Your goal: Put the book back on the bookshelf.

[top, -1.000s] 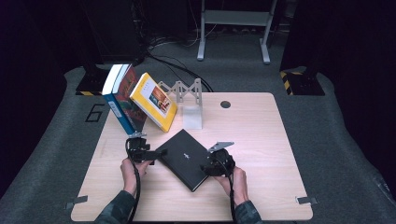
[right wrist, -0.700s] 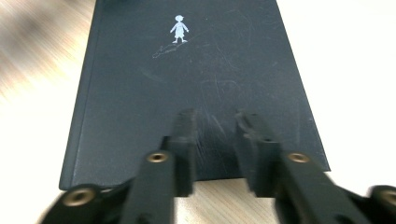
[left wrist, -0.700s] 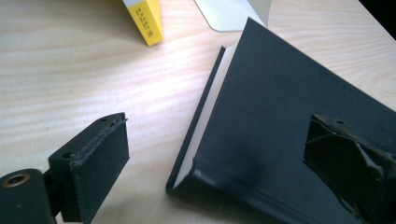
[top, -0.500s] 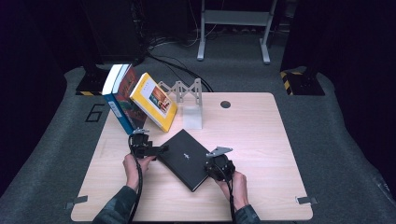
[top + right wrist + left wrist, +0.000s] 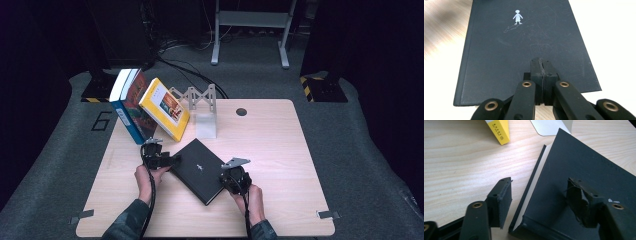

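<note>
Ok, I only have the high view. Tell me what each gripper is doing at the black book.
Observer: The right gripper is shut, pads together with nothing between them, its tips over the black book near one short edge.
Operator: Now the left one.
Observer: The left gripper straddles a corner of the book, one jaw over the table, the other over the cover. Its jaws have just been closing, but they do not clamp the book.
Operator: Describe the mark on the cover.
Observer: It is a small silvery figure of a person, with a faint shadow drawn below it.
</note>
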